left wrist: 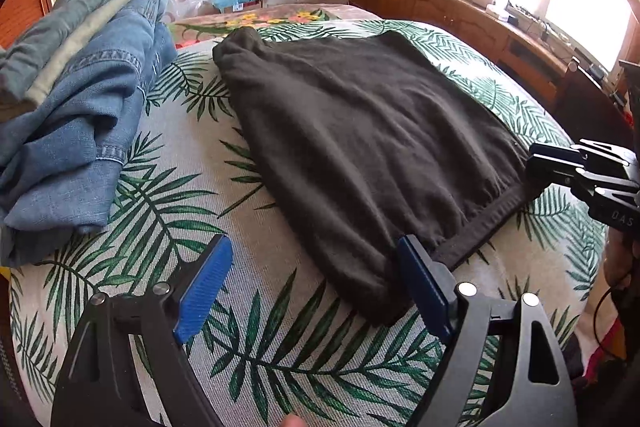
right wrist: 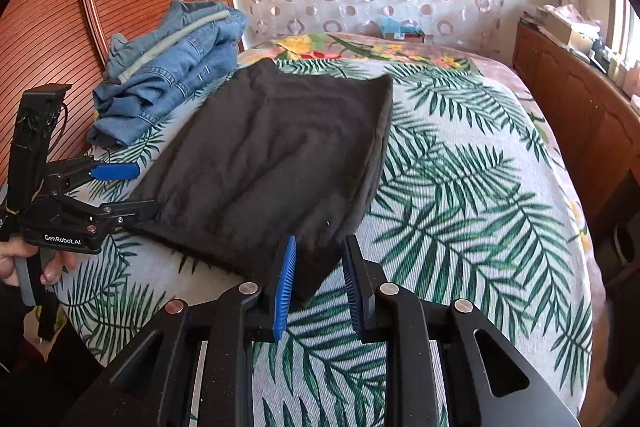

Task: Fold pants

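Note:
Dark brown pants lie folded flat on the palm-leaf bedspread, waistband toward me; they also show in the right wrist view. My left gripper is wide open, its right blue pad at the near left waistband corner, the other pad over bare bedspread. In the right wrist view the left gripper stands open at that corner. My right gripper is partly open, with the near right corner of the pants between its pads. It shows at the right edge of the left wrist view.
A pile of blue jeans sits on the bed's far left, by the wooden headboard. A wooden cabinet with clutter runs along the right under the window. A floral blanket covers the bed's far end.

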Tool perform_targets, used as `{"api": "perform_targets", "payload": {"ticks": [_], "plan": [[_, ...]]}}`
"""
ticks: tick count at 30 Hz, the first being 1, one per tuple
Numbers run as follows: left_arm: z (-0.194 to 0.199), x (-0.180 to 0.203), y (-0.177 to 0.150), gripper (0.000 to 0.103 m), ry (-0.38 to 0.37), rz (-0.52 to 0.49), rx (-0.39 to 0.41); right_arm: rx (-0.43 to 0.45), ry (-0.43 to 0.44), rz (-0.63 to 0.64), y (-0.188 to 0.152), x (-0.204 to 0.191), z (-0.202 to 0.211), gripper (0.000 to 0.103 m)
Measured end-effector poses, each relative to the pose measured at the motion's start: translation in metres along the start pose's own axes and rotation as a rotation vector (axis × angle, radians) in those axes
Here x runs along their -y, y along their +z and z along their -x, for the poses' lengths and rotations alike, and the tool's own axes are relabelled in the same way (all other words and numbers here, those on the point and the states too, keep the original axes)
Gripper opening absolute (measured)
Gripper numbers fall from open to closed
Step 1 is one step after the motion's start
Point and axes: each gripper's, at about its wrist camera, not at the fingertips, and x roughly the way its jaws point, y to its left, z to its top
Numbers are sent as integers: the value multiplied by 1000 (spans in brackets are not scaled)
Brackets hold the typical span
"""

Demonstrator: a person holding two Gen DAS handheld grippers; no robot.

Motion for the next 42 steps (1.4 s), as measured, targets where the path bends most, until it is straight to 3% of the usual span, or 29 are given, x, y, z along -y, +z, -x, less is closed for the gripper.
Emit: {"api": "perform_targets", "payload": {"ticks": [6,21,32,38,42], "plan": [[1,-2,-5,90,15,15,21,-10,-19,-13,-5,-3,-5,31],[0,-3,-3,91,18,16,20,-21,13,-59,-9,-3,-7,34],[0,-3,-1,91,15,21,20,-5,-12,-39,-9,-11,-7,34],[14,-4,-2,83,-43,31,32,-4,2,-44,-11,-8,-7,34],[21,-5,-6,70,-66,49,39,-1,6,-52,-11,-7,-6,34]]}}
